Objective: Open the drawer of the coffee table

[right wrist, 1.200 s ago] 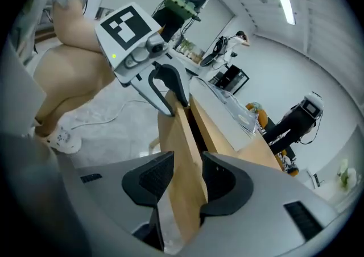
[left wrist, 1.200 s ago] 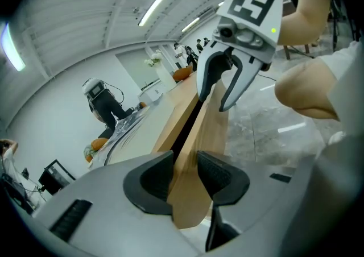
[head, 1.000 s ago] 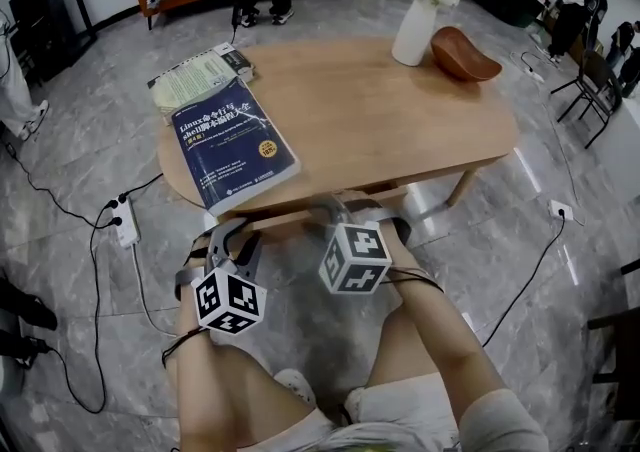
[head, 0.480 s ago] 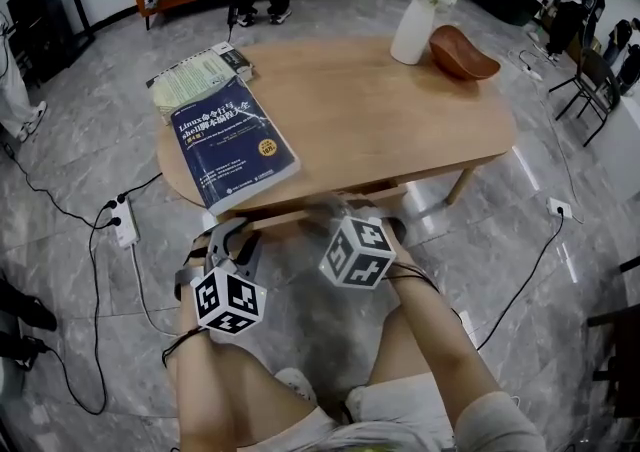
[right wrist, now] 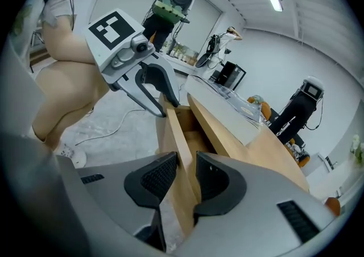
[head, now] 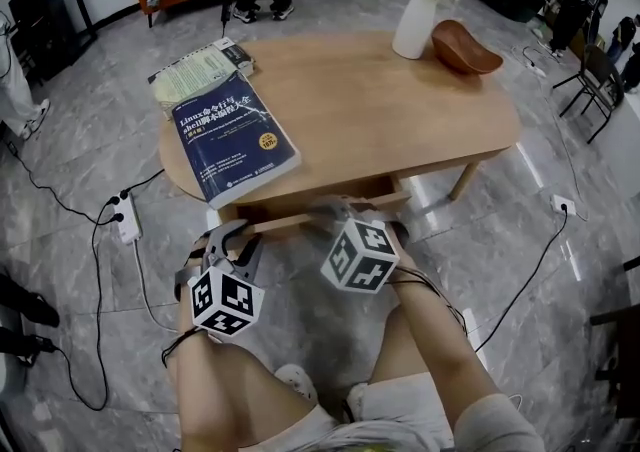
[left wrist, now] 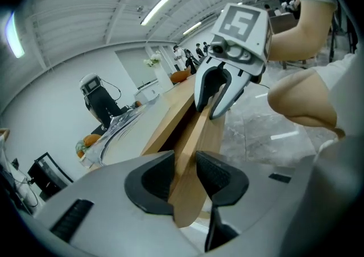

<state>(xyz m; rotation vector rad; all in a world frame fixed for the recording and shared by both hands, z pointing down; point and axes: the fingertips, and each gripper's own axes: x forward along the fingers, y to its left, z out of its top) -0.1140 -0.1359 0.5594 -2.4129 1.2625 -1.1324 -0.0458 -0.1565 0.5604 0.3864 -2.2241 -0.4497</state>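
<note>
Clamping down now: the left hand-held gripper [head: 228, 234] and the right hand-held gripper [head: 345, 208] have both just been closing to a narrow pinch on the drawer front [head: 296, 223], which is held between each pair of pads. The panel runs side to side under the near edge of the counter [head: 400, 110], barely ajar. The pull looks to be straight back toward the person, with both hands equally near.

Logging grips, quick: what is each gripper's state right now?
Left gripper: fingers have just been closing, clamped on the drawer front.
Right gripper: fingers have just been closing, clamped on the drawer front.
</note>
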